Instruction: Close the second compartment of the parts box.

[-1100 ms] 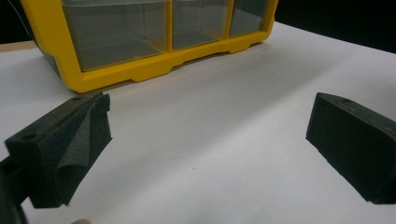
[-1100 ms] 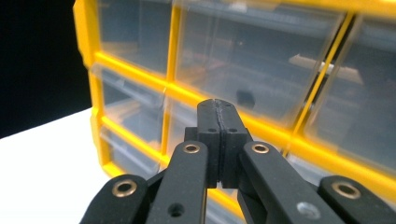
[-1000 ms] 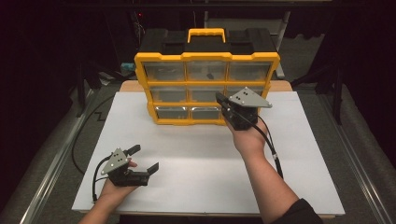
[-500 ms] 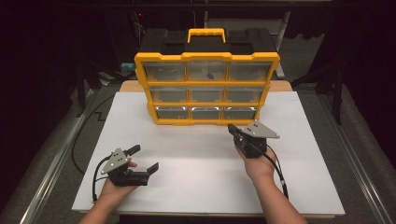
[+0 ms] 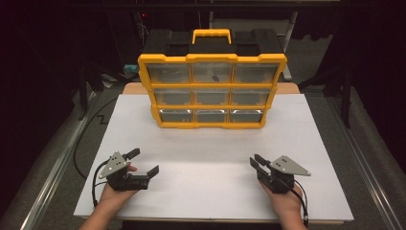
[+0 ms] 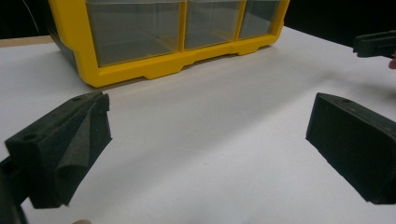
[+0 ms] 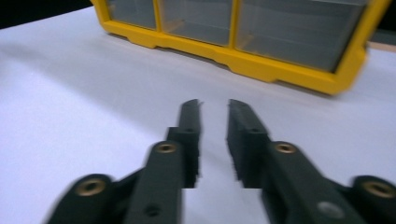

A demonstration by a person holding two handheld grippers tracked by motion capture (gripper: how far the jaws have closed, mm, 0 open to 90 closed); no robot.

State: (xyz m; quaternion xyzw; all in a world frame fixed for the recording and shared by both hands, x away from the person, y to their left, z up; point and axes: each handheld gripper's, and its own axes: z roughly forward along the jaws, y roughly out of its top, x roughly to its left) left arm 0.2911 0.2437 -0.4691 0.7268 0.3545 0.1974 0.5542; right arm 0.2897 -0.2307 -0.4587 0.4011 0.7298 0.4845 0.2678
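Observation:
A yellow and black organizer [image 5: 213,91] with clear drawers stands upright at the far middle of the white table [image 5: 210,148]. Its bottom row of drawers shows in the left gripper view [image 6: 163,42] and the right gripper view [image 7: 261,42]. My left gripper [image 5: 143,162] rests near the front left, jaws wide open [image 6: 210,102] over bare table. My right gripper [image 5: 254,161] sits low at the front right, pointing at the organizer. Its jaws [image 7: 215,103] have just been opening and stand a narrow gap apart with nothing between them. Its tip also shows in the left gripper view [image 6: 376,43].
A small dark item [image 5: 214,76] lies in the organizer's top middle drawer. A black cable [image 5: 84,143] runs along the floor past the table's left edge. Bare white table stretches between the grippers and the organizer.
My right gripper has come away from the organizer's lower right drawers, down and back to the table's front right. Its jaws now show a small gap. The left gripper has stayed put.

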